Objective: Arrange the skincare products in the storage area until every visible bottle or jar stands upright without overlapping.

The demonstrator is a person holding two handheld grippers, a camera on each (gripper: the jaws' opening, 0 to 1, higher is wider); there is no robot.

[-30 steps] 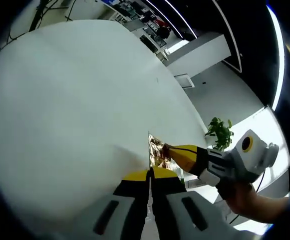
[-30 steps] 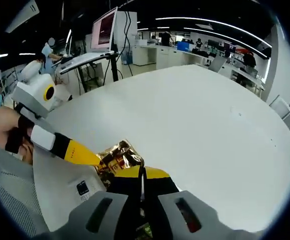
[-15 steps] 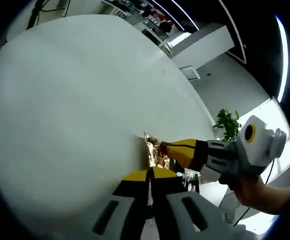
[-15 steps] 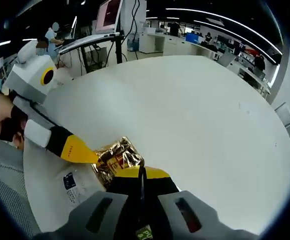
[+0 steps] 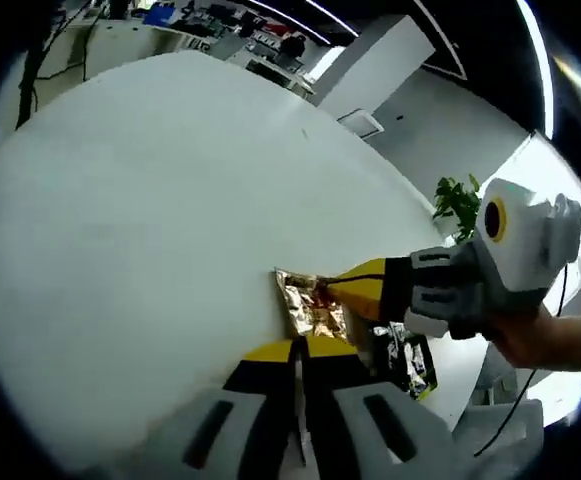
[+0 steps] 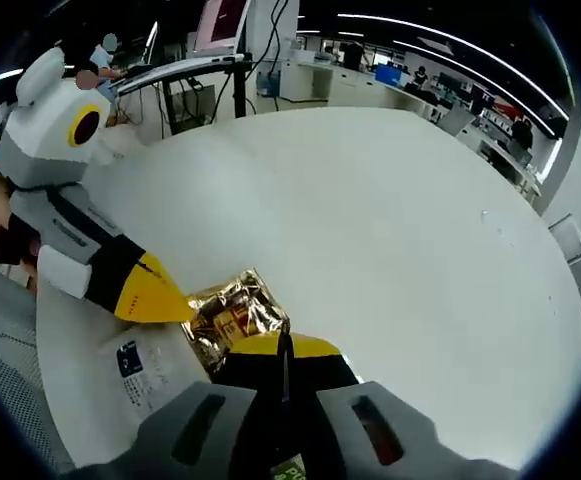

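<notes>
Gold foil sachet (image 6: 232,318) lies flat on the white table (image 6: 390,240), pinched at opposite edges by both tools: the left gripper (image 6: 175,310) and the right gripper (image 5: 322,287) each have jaws closed narrow on it. A second printed sachet (image 5: 406,360) lies just beside it. If the hands pull apart or twist unevenly, the thin foil could tear or slip from one grip.

Bare white table (image 6: 390,230) lies open beyond the gold sachet (image 6: 232,318), which both grippers crowd.
</notes>
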